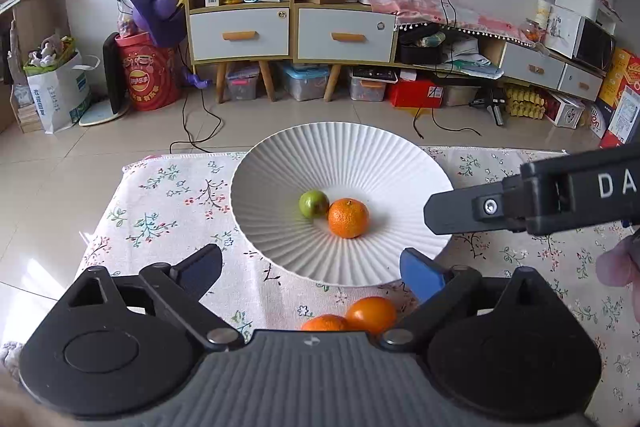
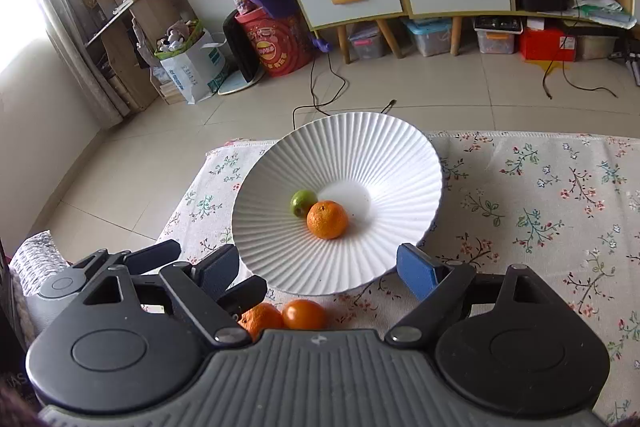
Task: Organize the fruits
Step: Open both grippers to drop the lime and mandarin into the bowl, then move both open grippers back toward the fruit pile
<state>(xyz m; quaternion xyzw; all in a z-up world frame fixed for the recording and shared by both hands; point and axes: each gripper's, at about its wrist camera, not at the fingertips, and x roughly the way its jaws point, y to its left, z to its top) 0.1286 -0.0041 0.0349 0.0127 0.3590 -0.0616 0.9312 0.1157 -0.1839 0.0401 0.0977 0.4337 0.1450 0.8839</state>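
Observation:
A white ribbed bowl (image 1: 344, 155) (image 2: 340, 147) stands on the floral cloth and holds a green fruit (image 1: 313, 203) (image 2: 302, 203) touching an orange (image 1: 348, 218) (image 2: 327, 219). Two more oranges (image 1: 370, 314) (image 2: 304, 314) lie on the cloth just in front of the bowl, close under both grippers. My left gripper (image 1: 310, 269) is open and empty above them. My right gripper (image 2: 318, 265) is open and empty, also near the bowl's front rim. The right gripper's finger (image 1: 464, 209) reaches over the bowl's right rim in the left wrist view.
The table with the floral cloth (image 1: 168, 211) (image 2: 540, 195) ends just beyond the bowl; tiled floor (image 1: 120, 143) lies past it. Cabinets (image 1: 292, 31), boxes and cables stand along the far wall.

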